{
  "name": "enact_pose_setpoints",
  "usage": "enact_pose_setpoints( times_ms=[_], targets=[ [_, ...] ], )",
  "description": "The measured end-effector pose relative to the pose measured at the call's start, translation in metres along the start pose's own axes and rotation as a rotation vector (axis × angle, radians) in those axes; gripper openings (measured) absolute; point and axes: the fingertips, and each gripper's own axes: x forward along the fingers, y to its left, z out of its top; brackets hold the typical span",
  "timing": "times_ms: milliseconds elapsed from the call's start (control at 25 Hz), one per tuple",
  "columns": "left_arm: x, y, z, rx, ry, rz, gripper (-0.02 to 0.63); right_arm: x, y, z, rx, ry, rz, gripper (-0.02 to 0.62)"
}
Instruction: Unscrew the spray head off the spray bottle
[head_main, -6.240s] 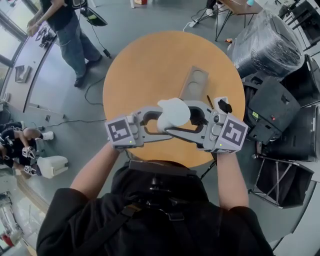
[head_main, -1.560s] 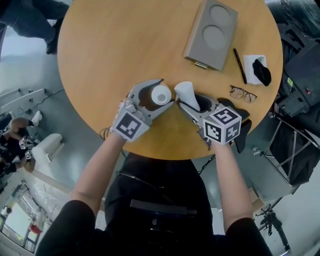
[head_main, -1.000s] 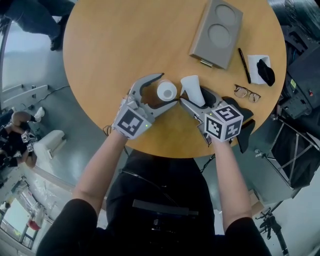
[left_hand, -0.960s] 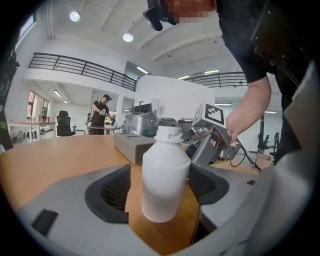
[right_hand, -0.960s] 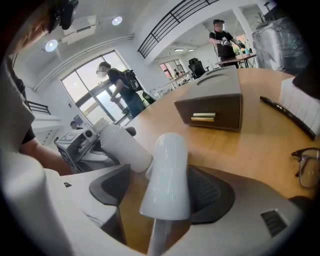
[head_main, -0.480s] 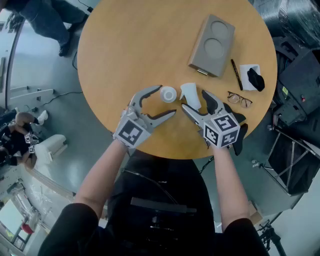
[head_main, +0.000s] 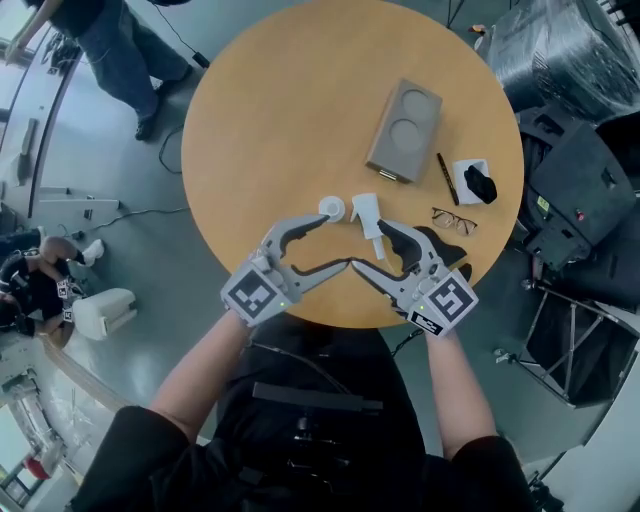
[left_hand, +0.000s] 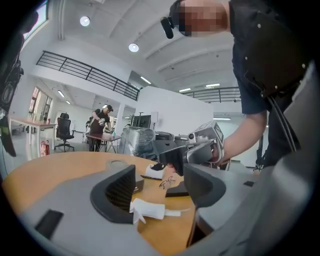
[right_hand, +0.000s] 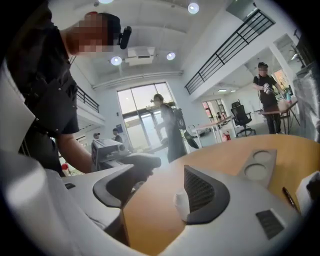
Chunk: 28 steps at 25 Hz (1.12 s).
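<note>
- Left gripper (head_main: 336, 240) and right gripper (head_main: 368, 245), lower centre: jaws spread, having just narrowed slightly, nothing between them; held above the desk (head_main: 270, 120), probably because the unscrewing is done.
- Spray bottle (head_main: 332, 208), centre: stands upright, capless.
- Spray head (head_main: 367, 214), just beside it: lies detached.

White spray head (left_hand: 150, 211) flat on wooden table (left_hand: 60, 165)

Bare wood spans the desk's (head_main: 260, 120) left and far side. A grey tray (head_main: 404, 131), pen (head_main: 447, 179), glasses (head_main: 454, 220) and white box (head_main: 462, 170) crowd the right; bottle (head_main: 332, 208) and spray head (head_main: 366, 214) block the near middle.
</note>
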Motion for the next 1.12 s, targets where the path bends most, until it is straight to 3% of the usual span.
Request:
enact_pose_setpoints(
  times_ms=[240,480,840,1000,1120],
  targets=[
    [-0.027,-0.037,0.086,-0.044,-0.082,-0.013,0.273,-0.031,0.066,0.079,-0.098,-0.091,0.075,0.259],
    [-0.051,-0.063,0.14,-0.041,-0.093,-0.024,0.208,-0.055,0.103,0.132,-0.083,-0.19,0.115,0.242],
    [-0.073,-0.087,0.172,-0.01,-0.082,0.007,0.084,-0.082,0.128,0.158,-0.117,-0.205,0.106,0.127],
    [-0.08,-0.099,0.184,0.02,-0.099,0.033,0.006,-0.089,0.132,0.167,-0.128,-0.208,0.075,0.005],
    [-0.081,-0.107,0.193,0.043,-0.101,0.059,0.005,-0.092,0.132,0.171,-0.108,-0.197,0.065,-0.003]
  ],
)
